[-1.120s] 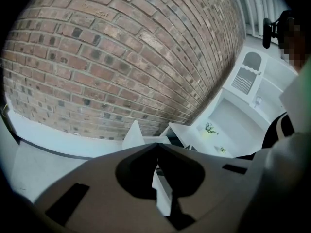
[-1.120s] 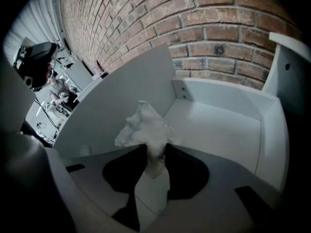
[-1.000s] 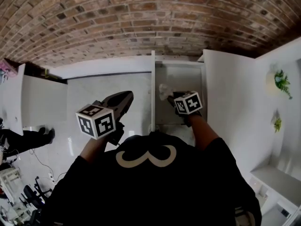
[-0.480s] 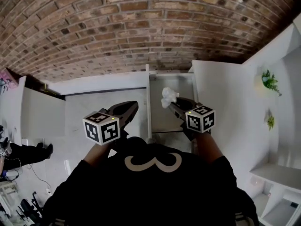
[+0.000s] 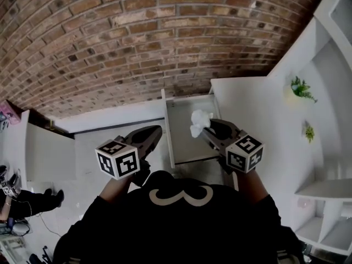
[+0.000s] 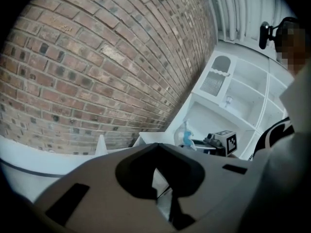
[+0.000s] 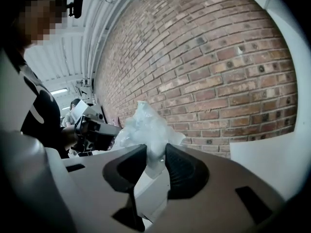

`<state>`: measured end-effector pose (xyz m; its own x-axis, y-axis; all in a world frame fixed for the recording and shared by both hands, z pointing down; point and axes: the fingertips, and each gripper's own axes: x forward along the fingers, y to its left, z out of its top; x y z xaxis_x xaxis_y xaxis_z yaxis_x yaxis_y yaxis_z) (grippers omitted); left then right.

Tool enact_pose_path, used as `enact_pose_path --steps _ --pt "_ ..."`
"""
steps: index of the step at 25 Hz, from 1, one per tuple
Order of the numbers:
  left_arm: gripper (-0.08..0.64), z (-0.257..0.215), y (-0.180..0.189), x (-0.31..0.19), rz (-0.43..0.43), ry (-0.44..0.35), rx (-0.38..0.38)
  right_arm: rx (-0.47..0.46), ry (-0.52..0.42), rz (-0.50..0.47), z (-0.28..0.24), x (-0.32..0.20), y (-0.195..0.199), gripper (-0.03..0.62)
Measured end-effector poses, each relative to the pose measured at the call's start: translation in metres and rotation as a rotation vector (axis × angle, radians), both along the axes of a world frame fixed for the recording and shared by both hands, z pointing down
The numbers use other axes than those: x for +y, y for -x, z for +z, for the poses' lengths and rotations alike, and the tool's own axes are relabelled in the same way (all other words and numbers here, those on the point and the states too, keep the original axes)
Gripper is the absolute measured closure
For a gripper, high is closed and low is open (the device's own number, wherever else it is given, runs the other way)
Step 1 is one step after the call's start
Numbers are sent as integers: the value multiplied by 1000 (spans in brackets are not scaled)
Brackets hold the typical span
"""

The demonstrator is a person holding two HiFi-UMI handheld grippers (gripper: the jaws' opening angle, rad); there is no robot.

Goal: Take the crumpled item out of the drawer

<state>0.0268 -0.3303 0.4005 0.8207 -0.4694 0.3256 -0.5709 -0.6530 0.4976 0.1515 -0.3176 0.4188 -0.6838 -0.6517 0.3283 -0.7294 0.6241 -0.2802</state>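
A crumpled white item (image 5: 198, 122) hangs over the open white drawer (image 5: 184, 139), lifted clear of its floor. My right gripper (image 5: 204, 130) is shut on it. In the right gripper view the wad (image 7: 146, 127) bulges above the two dark pads (image 7: 177, 166), which pinch its lower end. My left gripper (image 5: 157, 130) hovers left of the drawer's side wall, shut and with nothing in it. In the left gripper view its jaws (image 6: 156, 147) meet at the tips, and the held wad (image 6: 186, 136) shows beyond them.
A brick wall (image 5: 137, 37) fills the far side. White cabinet tops flank the drawer. Shelves with small green plants (image 5: 300, 87) stand at the right. Another person (image 5: 22, 199) is at the left edge.
My right gripper has risen out of the drawer with the crumpled item and come nearer. The left gripper has stayed about where it was.
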Motion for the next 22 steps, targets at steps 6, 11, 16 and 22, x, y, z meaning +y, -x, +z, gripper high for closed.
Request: enact_pose_path --steps 6,11,16,22 --pt "557 -33 -14 13 41 -72 37 -30 -105 15 -44 17 -10 466" --pt "557 -62 -18 21 60 -132 57 -99 -178 6 -82 31 -10 466" --pt "557 -79 -26 28 84 -183 62 -122 -251 -19 -99 43 -8 466" --pt "557 -89 -32 34 123 -192 91 -122 -228 -17 -96 44 -8 466"
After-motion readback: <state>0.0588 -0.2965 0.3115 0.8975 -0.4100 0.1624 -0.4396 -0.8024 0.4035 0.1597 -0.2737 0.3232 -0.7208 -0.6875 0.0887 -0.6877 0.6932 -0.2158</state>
